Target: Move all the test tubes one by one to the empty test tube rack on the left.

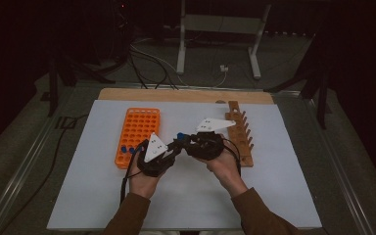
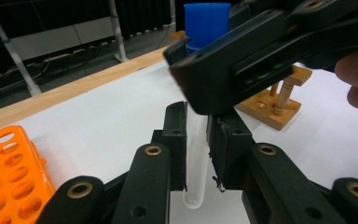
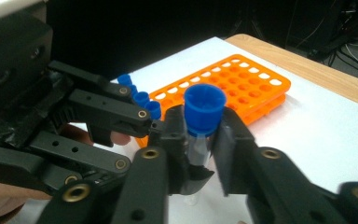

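Observation:
A clear test tube with a blue cap is held upright above the white mat, between both grippers. My left gripper is shut on the tube's lower glass body. My right gripper is shut on the tube just under the cap. In the high view the two grippers meet mid-table, left gripper and right gripper tip to tip, with the blue cap above them. The right gripper's jaw crosses over the left gripper's jaws and hides the tube's upper part.
An orange tube rack lies left of the grippers, with a few blue-capped tubes in its near corner. A wooden peg rack stands to the right. The white mat covers the table; a wooden edge runs along the back.

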`<state>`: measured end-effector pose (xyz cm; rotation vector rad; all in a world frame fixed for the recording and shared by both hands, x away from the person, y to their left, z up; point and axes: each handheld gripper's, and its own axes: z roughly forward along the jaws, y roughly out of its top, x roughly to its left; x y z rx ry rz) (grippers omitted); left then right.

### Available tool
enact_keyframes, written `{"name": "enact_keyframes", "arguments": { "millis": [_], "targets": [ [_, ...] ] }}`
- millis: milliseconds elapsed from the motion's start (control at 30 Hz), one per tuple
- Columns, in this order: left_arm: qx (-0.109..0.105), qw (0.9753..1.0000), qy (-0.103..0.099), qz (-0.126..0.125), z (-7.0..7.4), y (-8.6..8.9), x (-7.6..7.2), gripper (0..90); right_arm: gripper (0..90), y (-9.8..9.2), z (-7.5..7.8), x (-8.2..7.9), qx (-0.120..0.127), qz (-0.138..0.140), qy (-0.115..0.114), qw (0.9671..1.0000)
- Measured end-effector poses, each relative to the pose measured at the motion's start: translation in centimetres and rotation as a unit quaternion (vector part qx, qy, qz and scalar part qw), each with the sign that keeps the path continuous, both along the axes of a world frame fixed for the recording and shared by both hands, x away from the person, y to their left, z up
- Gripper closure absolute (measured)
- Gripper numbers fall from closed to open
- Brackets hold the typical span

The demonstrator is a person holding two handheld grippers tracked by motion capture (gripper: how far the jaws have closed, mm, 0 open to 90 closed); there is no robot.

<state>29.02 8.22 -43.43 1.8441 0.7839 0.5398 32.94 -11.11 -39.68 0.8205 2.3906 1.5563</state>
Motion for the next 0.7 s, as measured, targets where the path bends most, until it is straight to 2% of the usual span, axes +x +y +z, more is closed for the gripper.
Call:
{"name": "enact_keyframes", "arguments": {
  "millis": [167, 400, 533, 600, 700],
  "targets": [
    [-0.007, 0.9999, 0.006, 0.008, 0.1, 0.6, 0.2, 78.3, 49.2, -0.9, 0.1, 0.2, 0.015, -0.003, 0.005, 0.9999],
    [-0.017, 0.9996, 0.011, 0.018, 0.2, 1.6, 0.2, 78.4, 15.0, -2.2, 0.1, 0.3, 0.005, -0.034, -0.007, 0.9994],
    [-0.023, 0.9994, 0.012, 0.022, 0.3, 2.3, 0.0, 78.4, 7.3, -3.1, -0.3, 0.5, -0.001, -0.052, -0.010, 0.9986],
    [-0.024, 0.9994, 0.012, 0.023, 0.4, 2.8, -0.1, 78.4, 5.3, -3.5, -0.5, 0.6, -0.009, -0.059, -0.016, 0.9981],
    [-0.034, 0.9992, 0.010, 0.020, 0.4, 3.5, -0.3, 78.4, 4.3, -4.1, -0.8, 0.7, -0.006, -0.062, -0.016, 0.9979]
  ]
}}
